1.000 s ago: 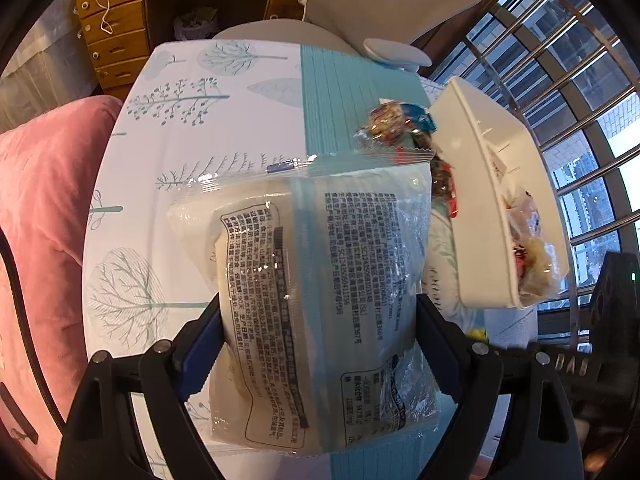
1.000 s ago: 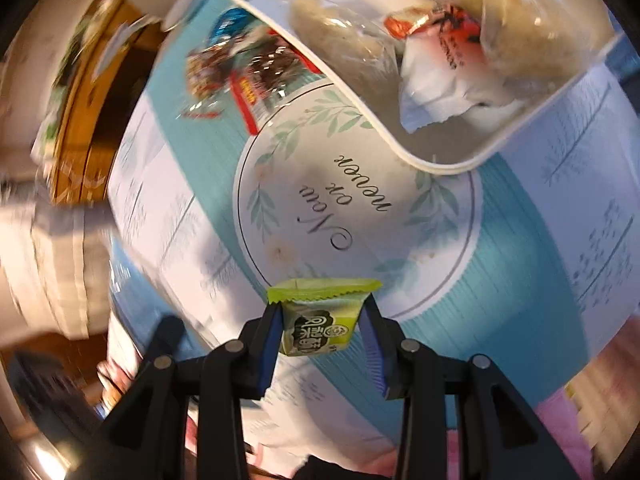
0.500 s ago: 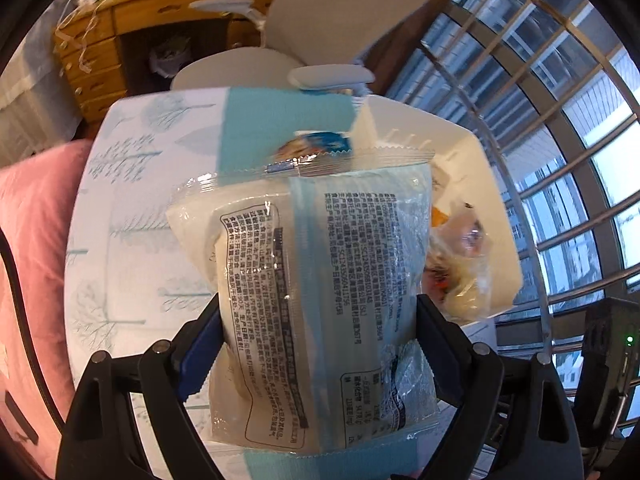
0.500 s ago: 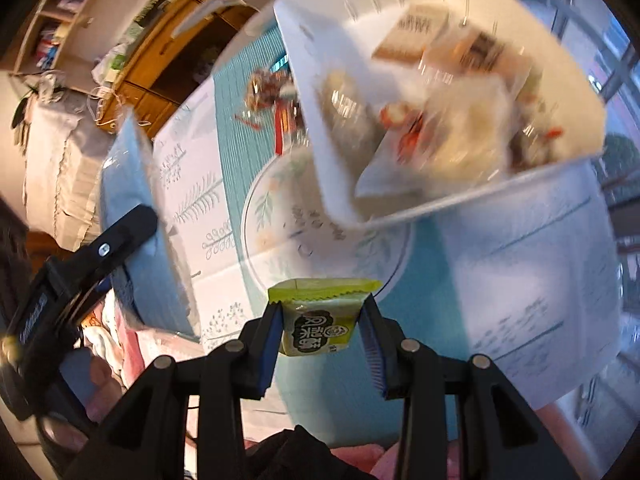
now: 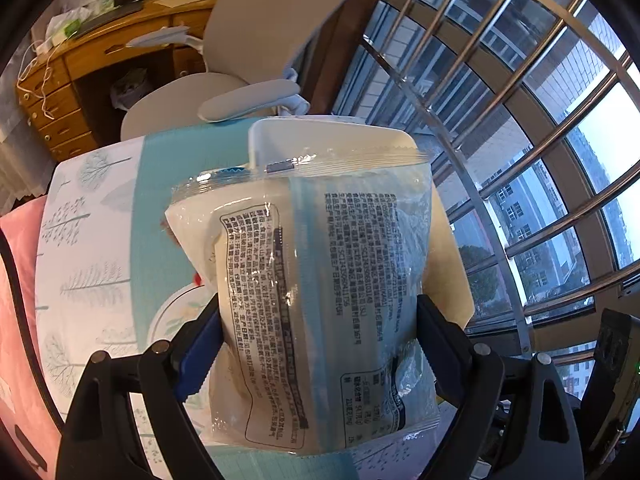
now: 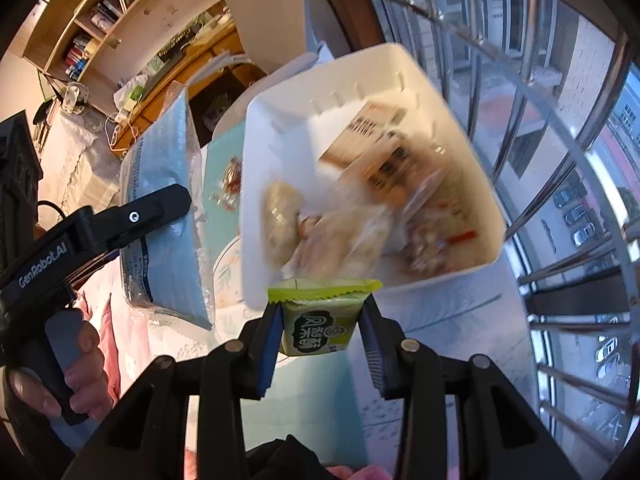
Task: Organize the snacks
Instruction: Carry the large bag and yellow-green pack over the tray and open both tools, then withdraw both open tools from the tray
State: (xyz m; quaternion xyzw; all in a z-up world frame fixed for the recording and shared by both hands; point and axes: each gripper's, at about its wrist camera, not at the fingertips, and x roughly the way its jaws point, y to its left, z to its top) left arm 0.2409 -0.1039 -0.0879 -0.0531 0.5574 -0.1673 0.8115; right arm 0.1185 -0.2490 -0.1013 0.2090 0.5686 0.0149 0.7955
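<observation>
We see the left gripper (image 5: 318, 334) clamping a large crinkly clear-and-blue plastic snack bag (image 5: 312, 300) mid-body: light, soft, slippery. The right gripper (image 6: 320, 338) pinches a small green foil-wrapped pastry (image 6: 320, 320): light, crushable, above the white plastic bin (image 6: 280, 132).

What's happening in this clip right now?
A person is sorting snacks with two handheld grippers. The left gripper is clamped on a large clear bag; the right gripper holds a small green packet. Both are in the air in front of a white bin that already holds several wrapped snacks.
</observation>
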